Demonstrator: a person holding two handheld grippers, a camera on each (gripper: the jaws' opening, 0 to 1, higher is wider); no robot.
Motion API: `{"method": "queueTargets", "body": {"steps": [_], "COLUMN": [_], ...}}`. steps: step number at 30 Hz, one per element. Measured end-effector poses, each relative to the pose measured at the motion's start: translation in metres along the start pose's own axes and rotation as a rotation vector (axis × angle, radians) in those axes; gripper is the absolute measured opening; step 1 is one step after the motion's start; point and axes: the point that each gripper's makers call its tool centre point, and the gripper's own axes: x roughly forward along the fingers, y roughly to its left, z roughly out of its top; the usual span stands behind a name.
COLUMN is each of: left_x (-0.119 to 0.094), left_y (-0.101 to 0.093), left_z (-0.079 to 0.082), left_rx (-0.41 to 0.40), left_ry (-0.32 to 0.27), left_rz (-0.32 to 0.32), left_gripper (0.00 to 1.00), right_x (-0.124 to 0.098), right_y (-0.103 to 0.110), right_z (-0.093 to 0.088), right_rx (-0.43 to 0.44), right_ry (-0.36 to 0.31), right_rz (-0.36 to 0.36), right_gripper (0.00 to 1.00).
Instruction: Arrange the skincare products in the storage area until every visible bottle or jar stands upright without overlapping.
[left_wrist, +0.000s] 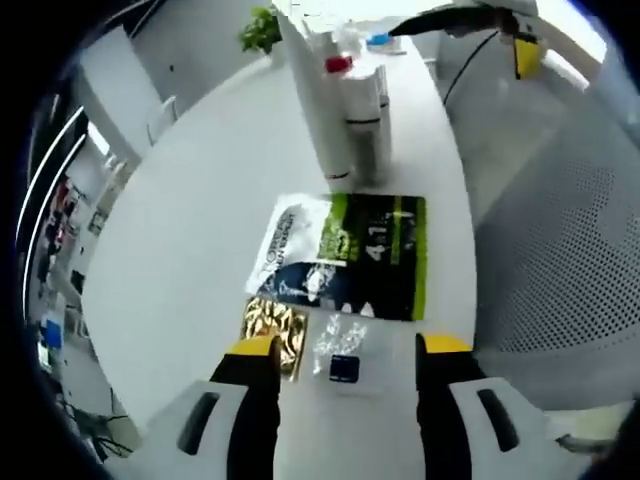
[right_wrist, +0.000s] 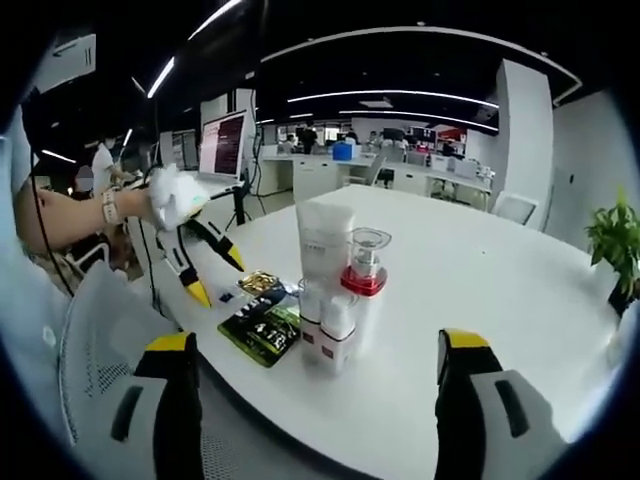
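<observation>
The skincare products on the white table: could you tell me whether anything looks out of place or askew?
The bottles stand upright in a tight cluster. Odd ones out: a green-and-black sachet, a gold sachet and a small clear packet lie flat beside them, the gold one tucked partly under the larger sachet.

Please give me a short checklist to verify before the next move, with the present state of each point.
1. Left claw open, holding nothing: ok.
2. Right claw open, holding nothing: ok.
3. White tube upright: ok.
4. Red-based jar upright: ok.
5. Small white bottles standing apart from each other: cannot tell, they crowd together.
6. Sachets lie flat on the table, overlapping: not ok.
</observation>
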Motion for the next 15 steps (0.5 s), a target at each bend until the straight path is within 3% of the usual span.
{"method": "queueTargets", "body": {"steps": [5, 9, 15], "left_x": [-0.014, -0.03, -0.048], "left_y": [-0.003, -0.003, -0.004], "left_z": [0.019, 0.033, 0.037], "left_rx": [-0.15, -0.218, -0.253], "left_ry": [-0.114, -0.205, -0.238], "left_rz": [0.043, 0.086, 0.148], "left_gripper": [0.59, 0.66, 0.71], "right_x": [-0.007, -0.007, -0.009], "right_y": [0.001, -0.001, -0.002], "right_z": [0.007, 0.008, 0.01], "right_rx": [-0.025, -0.03, -0.023], "right_ry": [-0.024, -0.022, -0.027], "right_rz": [0.013, 0.005, 0.006], "right_gripper": [1.0, 1.0, 1.0]}}
